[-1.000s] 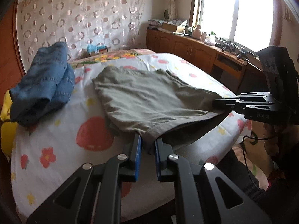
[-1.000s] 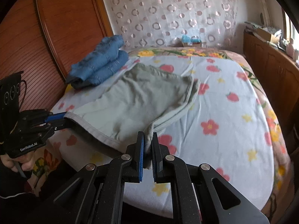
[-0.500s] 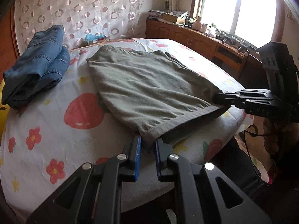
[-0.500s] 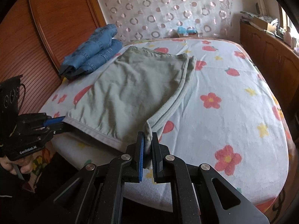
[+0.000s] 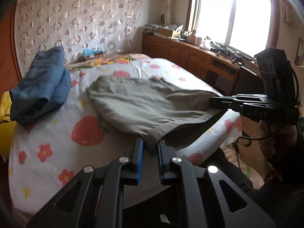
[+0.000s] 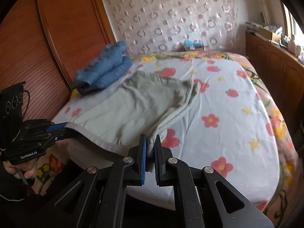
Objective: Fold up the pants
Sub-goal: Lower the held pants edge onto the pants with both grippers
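The grey-green pants (image 5: 144, 104) are spread on the flowered bedsheet (image 5: 57, 142), their near hem lifted off the bed edge. One hem corner is clamped by the left gripper (image 5: 150, 148), the other by the right gripper (image 6: 150, 144). Folded blue jeans (image 5: 41, 87) lie just beside them, against the wooden headboard (image 6: 62, 28). A wooden cabinet (image 5: 190, 57) stands beyond the bed.

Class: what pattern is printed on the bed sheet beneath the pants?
Red strawberries with red and yellow flowers on the white cotton bed sheet, clearest in the right wrist view.
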`<state>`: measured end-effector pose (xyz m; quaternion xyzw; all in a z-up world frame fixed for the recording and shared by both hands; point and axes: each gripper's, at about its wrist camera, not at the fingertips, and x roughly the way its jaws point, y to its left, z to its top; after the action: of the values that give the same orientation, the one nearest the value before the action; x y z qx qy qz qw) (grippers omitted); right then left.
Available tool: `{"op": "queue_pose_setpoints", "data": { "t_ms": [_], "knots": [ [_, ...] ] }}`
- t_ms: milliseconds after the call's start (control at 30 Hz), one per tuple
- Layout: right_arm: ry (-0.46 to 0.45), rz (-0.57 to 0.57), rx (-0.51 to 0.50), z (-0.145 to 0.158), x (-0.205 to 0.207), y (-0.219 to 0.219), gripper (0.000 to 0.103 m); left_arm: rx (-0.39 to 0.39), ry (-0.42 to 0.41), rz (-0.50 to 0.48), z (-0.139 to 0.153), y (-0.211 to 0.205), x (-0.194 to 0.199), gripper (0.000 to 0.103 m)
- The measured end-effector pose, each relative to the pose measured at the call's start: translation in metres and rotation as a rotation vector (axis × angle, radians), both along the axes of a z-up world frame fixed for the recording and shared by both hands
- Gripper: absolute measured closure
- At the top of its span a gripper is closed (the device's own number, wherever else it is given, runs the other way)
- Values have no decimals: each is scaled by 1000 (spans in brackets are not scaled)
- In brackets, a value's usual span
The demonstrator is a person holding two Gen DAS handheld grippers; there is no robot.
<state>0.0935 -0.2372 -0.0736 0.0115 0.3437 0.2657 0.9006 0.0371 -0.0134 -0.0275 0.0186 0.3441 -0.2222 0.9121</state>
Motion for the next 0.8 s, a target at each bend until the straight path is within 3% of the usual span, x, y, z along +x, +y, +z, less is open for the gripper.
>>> {"op": "queue_pose_setpoints", "data": {
  "t_ms": [300, 800],
  "knots": [
    [-73, -17, 13, 26, -15, -2, 98, -2, -54, -1, 26, 0, -13, 92],
    [-100, -89, 17, 24, 65, 13, 98, 2, -90, 58, 27, 1, 63, 92]
  ]
}}
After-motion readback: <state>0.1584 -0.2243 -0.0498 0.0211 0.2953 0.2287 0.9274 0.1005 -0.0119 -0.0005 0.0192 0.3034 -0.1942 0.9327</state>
